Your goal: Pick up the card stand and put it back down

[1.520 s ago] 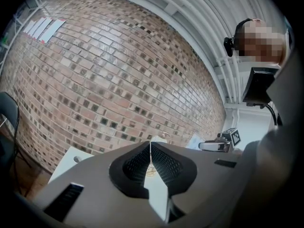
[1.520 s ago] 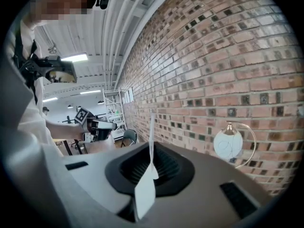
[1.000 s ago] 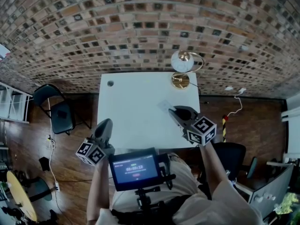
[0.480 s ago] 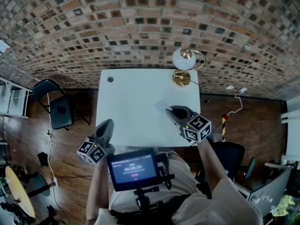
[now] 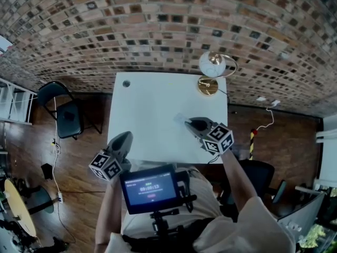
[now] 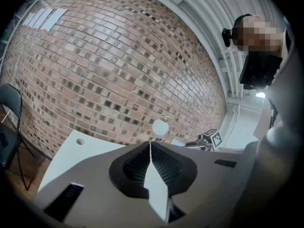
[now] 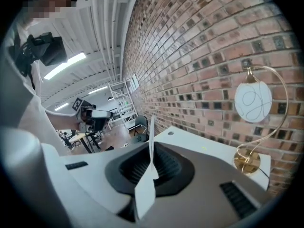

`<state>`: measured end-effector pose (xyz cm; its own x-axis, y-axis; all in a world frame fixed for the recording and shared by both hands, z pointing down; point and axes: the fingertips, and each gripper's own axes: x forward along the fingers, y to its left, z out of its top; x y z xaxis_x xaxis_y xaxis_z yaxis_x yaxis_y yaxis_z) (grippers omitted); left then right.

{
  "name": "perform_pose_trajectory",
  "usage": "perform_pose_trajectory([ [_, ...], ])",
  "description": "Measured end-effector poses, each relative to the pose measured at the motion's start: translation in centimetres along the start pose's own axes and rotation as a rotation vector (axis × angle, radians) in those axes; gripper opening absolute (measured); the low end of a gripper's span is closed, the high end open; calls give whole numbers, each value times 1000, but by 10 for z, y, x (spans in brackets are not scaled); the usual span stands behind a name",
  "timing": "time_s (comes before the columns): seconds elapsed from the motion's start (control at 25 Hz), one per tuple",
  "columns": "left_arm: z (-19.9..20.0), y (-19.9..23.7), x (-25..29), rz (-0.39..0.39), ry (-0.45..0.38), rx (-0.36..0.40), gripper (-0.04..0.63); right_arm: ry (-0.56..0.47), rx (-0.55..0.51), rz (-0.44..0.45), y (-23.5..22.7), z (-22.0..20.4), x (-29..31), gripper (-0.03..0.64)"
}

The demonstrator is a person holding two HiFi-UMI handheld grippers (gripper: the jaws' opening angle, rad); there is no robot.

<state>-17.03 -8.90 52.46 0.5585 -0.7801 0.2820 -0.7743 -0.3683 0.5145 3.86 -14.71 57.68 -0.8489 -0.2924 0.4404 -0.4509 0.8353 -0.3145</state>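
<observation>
Grey moulded shells form the left tongs (image 5: 125,136) and the right tongs (image 5: 188,122), each carrying a black-and-white marker cube (image 5: 109,167) (square patterns); the person wears a pale short-sleeved shirt (image 5: 247,220).

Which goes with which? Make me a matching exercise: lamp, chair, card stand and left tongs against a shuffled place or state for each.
Things:
1. lamp
2. chair
3. card stand
4. left tongs

Places or states:
A. shut, nothing in them
B. pinched in the right tongs
C. on the floor, left of the table
D. on the table's far right corner

Pairs: 1-D, 2-C, 3-B, 4-A.
</observation>
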Motion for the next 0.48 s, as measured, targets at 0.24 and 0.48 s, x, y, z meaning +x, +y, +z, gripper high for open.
perform_pose_trajectory([
  [0.24,-9,3,5,-5,31,-10,9,39,2,38,-7,-19,20,25],
  [0.48,-19,5,12,1,59,-24,9,83,7,62,-16,-41,36,25],
])
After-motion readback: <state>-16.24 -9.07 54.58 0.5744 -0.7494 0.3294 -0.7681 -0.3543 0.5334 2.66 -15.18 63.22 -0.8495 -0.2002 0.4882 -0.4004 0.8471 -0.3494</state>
